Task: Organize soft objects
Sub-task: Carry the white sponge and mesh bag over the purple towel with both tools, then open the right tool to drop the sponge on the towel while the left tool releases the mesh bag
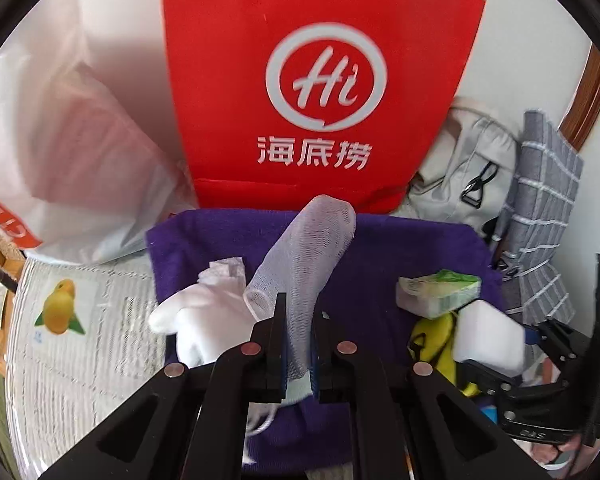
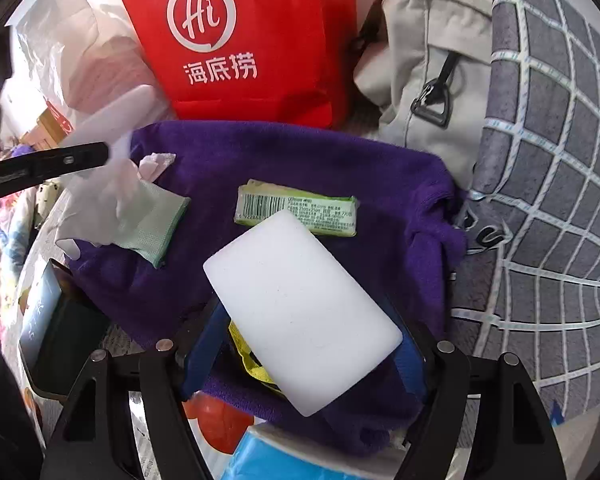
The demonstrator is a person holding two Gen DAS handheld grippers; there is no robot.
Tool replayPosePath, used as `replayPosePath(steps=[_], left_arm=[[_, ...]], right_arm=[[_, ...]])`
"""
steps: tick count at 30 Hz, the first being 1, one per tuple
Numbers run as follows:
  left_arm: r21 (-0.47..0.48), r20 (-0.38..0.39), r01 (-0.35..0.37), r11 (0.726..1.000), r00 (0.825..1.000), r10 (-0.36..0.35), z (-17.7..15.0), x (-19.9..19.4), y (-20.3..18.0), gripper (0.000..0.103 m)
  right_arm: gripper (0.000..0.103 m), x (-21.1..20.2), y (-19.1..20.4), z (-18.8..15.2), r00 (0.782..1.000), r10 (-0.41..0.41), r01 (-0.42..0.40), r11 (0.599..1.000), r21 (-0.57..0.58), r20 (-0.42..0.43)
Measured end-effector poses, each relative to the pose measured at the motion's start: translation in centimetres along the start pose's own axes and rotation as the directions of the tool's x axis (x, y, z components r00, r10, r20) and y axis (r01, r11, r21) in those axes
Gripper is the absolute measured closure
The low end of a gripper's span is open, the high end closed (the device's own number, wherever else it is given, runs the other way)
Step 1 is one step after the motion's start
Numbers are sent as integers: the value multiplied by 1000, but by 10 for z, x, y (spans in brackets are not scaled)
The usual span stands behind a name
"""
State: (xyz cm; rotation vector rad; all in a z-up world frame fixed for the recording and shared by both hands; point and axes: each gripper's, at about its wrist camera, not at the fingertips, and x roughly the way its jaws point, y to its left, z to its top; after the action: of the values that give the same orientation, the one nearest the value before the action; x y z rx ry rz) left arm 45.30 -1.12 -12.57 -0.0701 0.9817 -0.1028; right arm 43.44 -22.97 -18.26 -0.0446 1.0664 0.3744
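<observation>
**Both grippers loaded over the purple towel**

L gripper [image 1: 298,344]: jaws pressed onto a white mesh sleeve [image 1: 304,256], which sticks up and fwd from between the 2 fingers, tilted toward the red bag [image 1: 320,80]. The sleeve's lower end hangs out below the jaws. Seen from the R wrist cam, this gripper enters from the left edge as a dark bar [image 2: 44,166], w/ the sleeve blurred above it.

R gripper [image 2: 300,344]: pinching a white sponge block [image 2: 300,316] between its blue-padded fingers. Block is tilted, 1 corner pointing down toward the cam. It hangs over the purple towel [image 2: 300,168]; contact w/ the towel can't be told from either view.

On the towel:
- white glove [image 1: 204,320] w/ a greenish cuff, left side, lying flat, just beside the sleeve
- small crumpled white piece [image 1: 224,270], touching the glove's far side
- green tissue pack [image 2: 296,208], barcode up, mid-towel, just behind the sponge
- something yellow [image 2: 248,356] under the sponge, mostly hidden, prob. a strap or wrapper

Behind the towel: the red bag w/ a white "Hi" logo stands upright, touching the towel's far edge. Left of it, a clear plastic bag [image 1: 60,140]. Right of it, a beige backpack [image 2: 420,60], then a grey checked cushion [image 2: 540,160].
</observation>
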Motion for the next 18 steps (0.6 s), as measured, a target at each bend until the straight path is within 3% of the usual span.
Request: replayPosePath(steps=[8,12,16,18], left_arm=[[15,-84,1,1000,996,1,-1,41,-3,93],[-5,-93,43,999,995,-43,-1,44,-1,89],[-24,-103,82,996,991,-84,-1,46,-1,52],[-35,-97,112,993,989,-115,0,43,-3,49]], right_arm=[[21,12,-9,-1,998,62,-62,998,29,-19],[19,15,-15,-1,996,85,-83,995,62,-23],[9,3,-24,-1,997,71,-74,994,82,39],[1,-3,-24,-2,995,63,-69,994,80,74]])
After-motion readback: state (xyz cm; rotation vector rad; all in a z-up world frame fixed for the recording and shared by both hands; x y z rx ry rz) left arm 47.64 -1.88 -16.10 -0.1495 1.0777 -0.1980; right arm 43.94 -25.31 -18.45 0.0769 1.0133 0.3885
